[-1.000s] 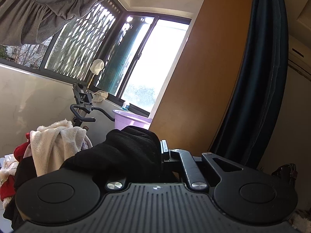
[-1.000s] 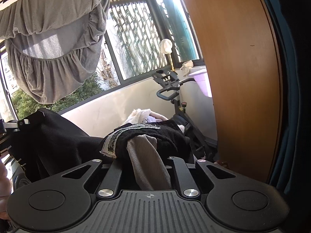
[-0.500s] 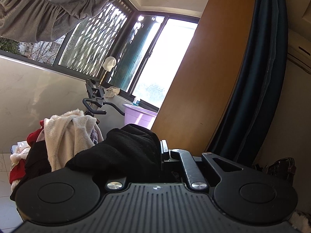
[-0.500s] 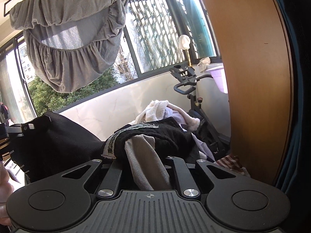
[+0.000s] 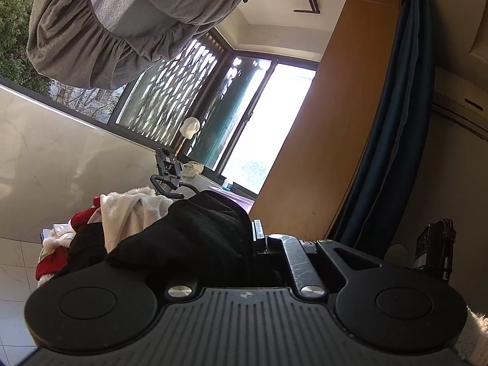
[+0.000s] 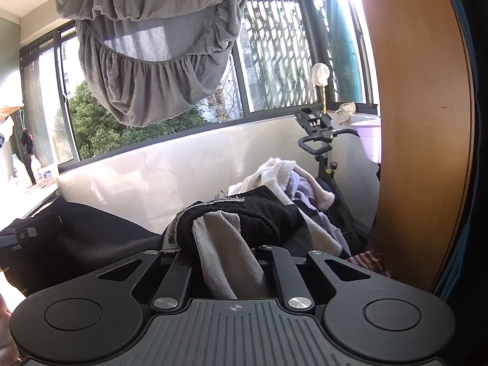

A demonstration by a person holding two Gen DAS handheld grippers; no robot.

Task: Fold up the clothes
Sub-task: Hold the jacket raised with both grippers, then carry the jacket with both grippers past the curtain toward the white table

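Left gripper: your left gripper (image 5: 254, 238) has its jaws pressed together on a bunched fold of the black garment (image 5: 195, 235); the cloth drapes over its left finger and hides that tip.
Right gripper: your right gripper (image 6: 225, 244) pinches another part of the same black garment (image 6: 244, 213), with its jaws nearly closed and the cloth heaped over both fingertips.
Garment detail: in the right wrist view you see a grey ribbed lining (image 6: 225, 259) hanging out of the black fabric between the fingers, and a pale woven band (image 6: 180, 222) along the garment's edge.
Garment span: the black cloth stretches from your right gripper toward the left edge of that view, where the tip of your other gripper (image 6: 18, 235) shows.
Where it is: you hold the garment up in the air between both grippers; it rests on no surface that can be seen.
Laundry pile: behind the garment lies a heap of clothes (image 5: 131, 213), cream fleece on top, red and black pieces at its left side.
Exercise bike: its handlebar (image 6: 317, 143) stands just behind the heap, against the low marble wall (image 6: 158, 170).
Overhead: a grey fitted sheet (image 6: 152, 45) hangs from a rack above the window.
Right side: a wooden panel (image 6: 421, 122) stands upright, with a dark curtain (image 5: 393, 140) beside it.
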